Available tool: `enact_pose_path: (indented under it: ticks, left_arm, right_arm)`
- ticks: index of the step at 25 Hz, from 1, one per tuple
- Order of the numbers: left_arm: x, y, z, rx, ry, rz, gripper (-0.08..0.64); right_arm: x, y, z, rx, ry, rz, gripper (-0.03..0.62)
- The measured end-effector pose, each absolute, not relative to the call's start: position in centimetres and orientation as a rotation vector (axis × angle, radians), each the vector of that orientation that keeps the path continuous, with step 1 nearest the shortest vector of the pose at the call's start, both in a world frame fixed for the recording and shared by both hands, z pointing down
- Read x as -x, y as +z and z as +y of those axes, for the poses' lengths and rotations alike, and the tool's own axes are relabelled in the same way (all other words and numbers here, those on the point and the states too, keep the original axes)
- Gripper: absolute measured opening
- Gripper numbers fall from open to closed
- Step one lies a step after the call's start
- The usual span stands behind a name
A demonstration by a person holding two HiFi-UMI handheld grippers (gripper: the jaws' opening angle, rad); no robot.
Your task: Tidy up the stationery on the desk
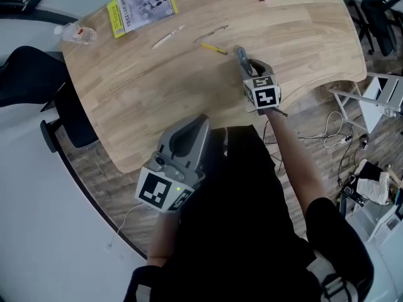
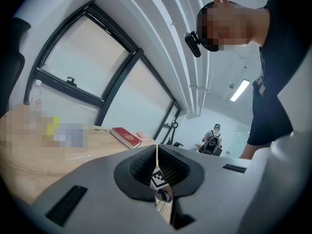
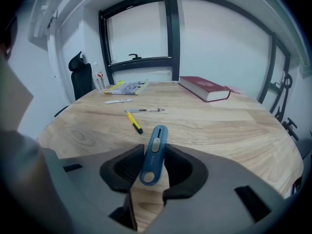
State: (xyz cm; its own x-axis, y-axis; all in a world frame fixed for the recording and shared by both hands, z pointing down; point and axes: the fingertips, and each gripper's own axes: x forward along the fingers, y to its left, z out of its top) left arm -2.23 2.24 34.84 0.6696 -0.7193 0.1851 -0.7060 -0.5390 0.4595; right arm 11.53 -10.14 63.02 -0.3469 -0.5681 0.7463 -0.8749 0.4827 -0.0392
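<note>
Desk [image 1: 189,87] with booklet [image 1: 141,6], print illegible

A clear plastic water bottle [image 1: 79,34] stands upright at the far left corner of the desk [image 1: 189,87], and a black office chair [image 1: 28,74] sits just off that corner. Behind them runs a big black-framed window [image 3: 168,33]. Over on the right, loose white cables [image 1: 334,134] trail across the wood-plank floor [image 1: 104,181] near a white metal frame [image 1: 378,96]. Further down the room there's a person with a dark backpack [image 2: 213,139], and a strip light [image 2: 241,90] glows on the ceiling.
</note>
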Motion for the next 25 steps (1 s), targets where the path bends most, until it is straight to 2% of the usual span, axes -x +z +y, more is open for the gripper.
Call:
enact_pose_path:
  ticks: [11,25]
  left_arm:
    - [0.6,35.3,0.6,-2.366,-0.002,-1.102,0.038]
    - [0.4,35.2,-0.2,-2.377,-0.003,-1.093,0.038]
  right_arm:
    - [-14.1,65.6,-11.1,-1.139,0.607,-2.057,0.146]
    - [-14.4,65.9,-11.4,-1.158,0.61,-2.024,0.186]
